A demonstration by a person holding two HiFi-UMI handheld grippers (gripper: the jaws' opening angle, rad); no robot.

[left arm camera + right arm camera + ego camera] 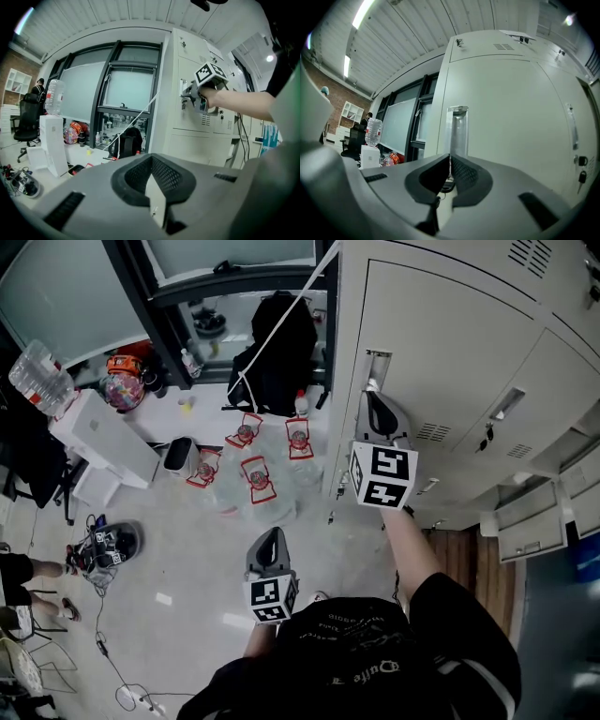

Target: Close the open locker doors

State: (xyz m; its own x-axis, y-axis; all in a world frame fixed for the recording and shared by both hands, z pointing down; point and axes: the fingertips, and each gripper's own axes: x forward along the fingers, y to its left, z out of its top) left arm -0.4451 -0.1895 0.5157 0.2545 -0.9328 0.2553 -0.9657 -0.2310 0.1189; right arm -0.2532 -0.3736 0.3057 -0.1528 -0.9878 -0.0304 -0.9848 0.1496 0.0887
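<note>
Locker handle (458,131) just ahead of right gripper (450,158) (jaws together), perhaps touching.

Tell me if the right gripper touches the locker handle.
Cannot tell. In the head view the right gripper overlaps the locker handle; no view shows contact or gap.

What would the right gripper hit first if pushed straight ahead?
The recessed handle on the locker door, directly ahead of the right gripper, jaws shut; how near is hard to judge.

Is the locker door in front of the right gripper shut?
Shut: the locker door sits flush with its frame, with no gap showing along its edges.
</note>
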